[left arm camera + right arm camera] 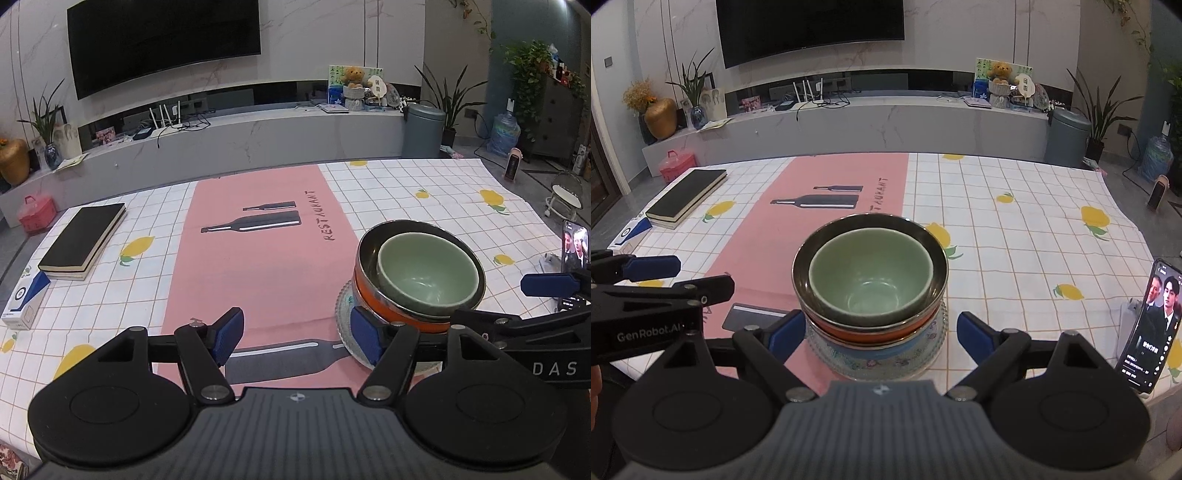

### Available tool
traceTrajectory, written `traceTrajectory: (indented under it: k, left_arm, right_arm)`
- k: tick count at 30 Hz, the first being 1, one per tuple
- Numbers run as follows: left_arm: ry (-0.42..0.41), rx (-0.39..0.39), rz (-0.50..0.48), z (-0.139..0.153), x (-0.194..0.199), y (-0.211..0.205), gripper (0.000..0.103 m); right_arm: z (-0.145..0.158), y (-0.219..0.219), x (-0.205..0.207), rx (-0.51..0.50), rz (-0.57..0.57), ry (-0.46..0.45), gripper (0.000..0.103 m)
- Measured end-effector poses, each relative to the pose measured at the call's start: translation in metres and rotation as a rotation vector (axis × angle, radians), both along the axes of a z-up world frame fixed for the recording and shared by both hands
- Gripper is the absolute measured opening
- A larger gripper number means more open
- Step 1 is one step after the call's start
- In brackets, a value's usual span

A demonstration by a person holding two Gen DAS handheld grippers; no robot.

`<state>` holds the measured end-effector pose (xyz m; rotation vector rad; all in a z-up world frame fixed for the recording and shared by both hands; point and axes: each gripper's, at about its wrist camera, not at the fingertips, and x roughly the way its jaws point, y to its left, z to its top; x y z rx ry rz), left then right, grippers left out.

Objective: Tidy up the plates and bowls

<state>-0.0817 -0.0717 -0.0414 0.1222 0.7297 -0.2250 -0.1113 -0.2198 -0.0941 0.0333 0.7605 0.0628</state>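
A green bowl (870, 275) sits nested in an orange bowl with a steel rim (871, 329), which rests on a patterned glass plate (934, 349). The stack also shows in the left wrist view: green bowl (428, 275), orange bowl (399, 314), plate (343, 314). My right gripper (881, 338) is open, its blue fingers (975, 341) either side of the stack's base, apart from it. My left gripper (297, 338) is open and empty just left of the stack, its right pad (365, 338) in front of the plate's rim.
A black book (83, 240) and a small white-blue box (24, 299) lie at the table's left. A phone on a stand (1150, 326) plays video at the right edge. A pink runner (258, 266) crosses the checked tablecloth.
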Motion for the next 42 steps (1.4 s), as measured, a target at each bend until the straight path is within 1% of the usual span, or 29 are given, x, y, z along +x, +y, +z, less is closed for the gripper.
traceTrajectory:
  k: [15, 42]
  left_arm:
    - [0.008, 0.000, -0.008, -0.0030, -0.0006, -0.0006, 0.078]
    - [0.023, 0.006, -0.002, -0.0022, -0.0002, 0.0007, 0.078]
  right_arm:
    - [0.0019, -0.0016, 0.0011, 0.007, -0.016, 0.010, 0.088]
    - [0.0005, -0.0024, 0.0010, 0.011, -0.007, 0.009, 0.088]
